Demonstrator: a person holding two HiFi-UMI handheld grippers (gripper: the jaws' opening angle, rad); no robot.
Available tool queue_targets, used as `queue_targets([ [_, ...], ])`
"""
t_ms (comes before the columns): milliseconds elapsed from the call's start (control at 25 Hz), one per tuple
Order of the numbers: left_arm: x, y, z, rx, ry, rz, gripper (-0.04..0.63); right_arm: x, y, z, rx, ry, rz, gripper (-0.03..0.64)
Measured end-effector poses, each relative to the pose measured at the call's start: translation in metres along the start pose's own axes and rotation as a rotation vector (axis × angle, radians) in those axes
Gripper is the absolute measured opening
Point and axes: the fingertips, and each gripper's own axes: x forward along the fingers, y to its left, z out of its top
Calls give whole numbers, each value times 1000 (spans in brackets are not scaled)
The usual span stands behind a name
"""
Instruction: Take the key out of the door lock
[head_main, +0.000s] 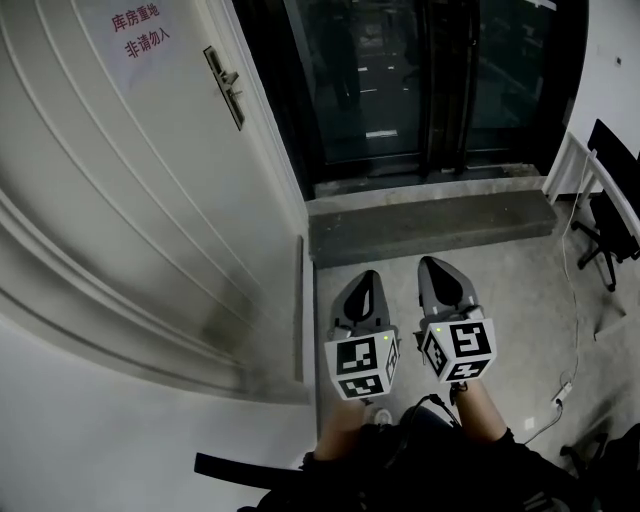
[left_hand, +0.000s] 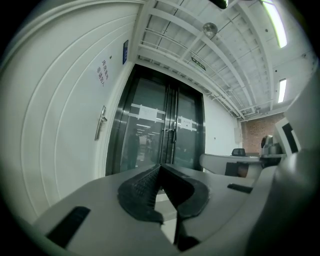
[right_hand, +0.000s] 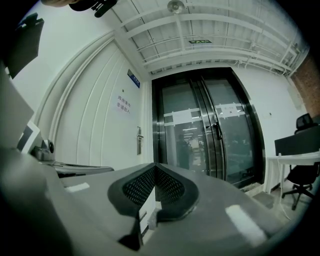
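Note:
A white door fills the left of the head view, and its metal handle and lock plate sit high up, far from both grippers. The handle plate also shows small in the left gripper view and the right gripper view. No key can be made out at this distance. My left gripper and right gripper hang side by side over the grey floor, both shut with nothing held. Their jaws meet at the tips in the left gripper view and the right gripper view.
A sign with red characters hangs on the door. Dark glass double doors stand ahead behind a low concrete step. A white desk and a black office chair stand at the right. A cable lies on the floor.

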Motion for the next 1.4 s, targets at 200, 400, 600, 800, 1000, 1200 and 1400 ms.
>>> queue_targets([
  [200,18,3,-7,-19,12,-21,0,13,-8,-7,-9,16,-9,0],
  [400,45,11,-15,-30,36,-18,0,40,-19,-13,-12,31,-7,0],
  [600,83,25,-6,-31,16,16,0,79,-35,-9,-22,21,18,0],
  [800,128,28,7,-19,-9,47,0,118,-62,-3,-14,14,46,0],
  [1000,167,24,20,-13,-24,64,0,147,-86,5,-19,12,78,0],
  [1200,199,9,26,-11,-30,56,0,166,-115,13,-27,-2,79,0],
  [1400,221,0,20,-9,-24,58,0,174,-141,9,39,-7,79,0],
])
